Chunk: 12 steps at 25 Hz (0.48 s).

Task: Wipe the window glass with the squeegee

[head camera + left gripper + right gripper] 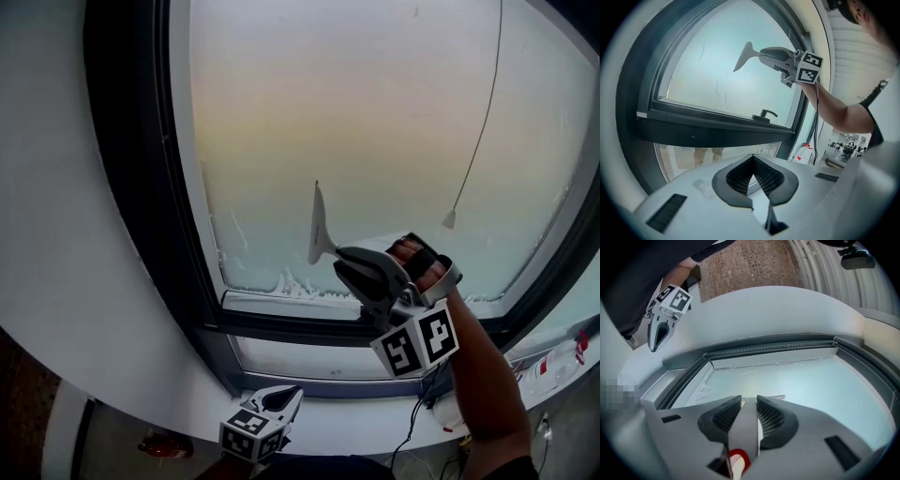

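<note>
The right hand-held gripper [349,264] clamps the grey plastic squeegee [320,230], blade against the frosted window glass [375,122]; the left hand-held gripper [281,399] hangs closed, empty.

In the right gripper view, the right gripper [749,400] covers most of the squeegee [745,427] with its body. Only the grey handle strip pinched between the jaws and a sliver of blade above them show. At the bottom of the head view, the left gripper [281,398] is cut off by the edge. A red object [165,442] in the lower left there is too dim to identify.
</note>
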{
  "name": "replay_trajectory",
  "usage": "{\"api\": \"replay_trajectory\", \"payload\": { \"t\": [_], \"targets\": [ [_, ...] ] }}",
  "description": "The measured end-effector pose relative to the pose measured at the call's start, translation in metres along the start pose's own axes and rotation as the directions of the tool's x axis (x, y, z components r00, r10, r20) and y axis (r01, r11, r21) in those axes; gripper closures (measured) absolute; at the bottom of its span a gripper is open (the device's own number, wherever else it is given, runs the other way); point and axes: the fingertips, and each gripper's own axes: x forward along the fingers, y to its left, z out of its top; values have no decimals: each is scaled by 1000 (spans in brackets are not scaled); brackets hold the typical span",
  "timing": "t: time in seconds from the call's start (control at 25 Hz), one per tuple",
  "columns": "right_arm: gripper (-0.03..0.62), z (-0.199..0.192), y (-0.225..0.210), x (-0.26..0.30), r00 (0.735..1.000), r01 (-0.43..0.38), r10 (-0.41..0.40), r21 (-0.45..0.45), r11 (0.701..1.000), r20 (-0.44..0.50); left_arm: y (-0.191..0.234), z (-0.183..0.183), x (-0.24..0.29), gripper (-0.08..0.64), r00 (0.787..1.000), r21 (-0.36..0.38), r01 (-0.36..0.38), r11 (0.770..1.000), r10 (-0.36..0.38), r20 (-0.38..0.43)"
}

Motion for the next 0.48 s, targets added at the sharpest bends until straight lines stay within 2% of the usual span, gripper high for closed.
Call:
{"api": "replay_trajectory", "payload": {
  "t": [0.48],
  "targets": [
    [499, -65, -2, -69, 996, -7, 8, 6, 1000, -88, -44, -4, 39, 560, 999, 13, 49, 999, -49, -17]
  ]
}}
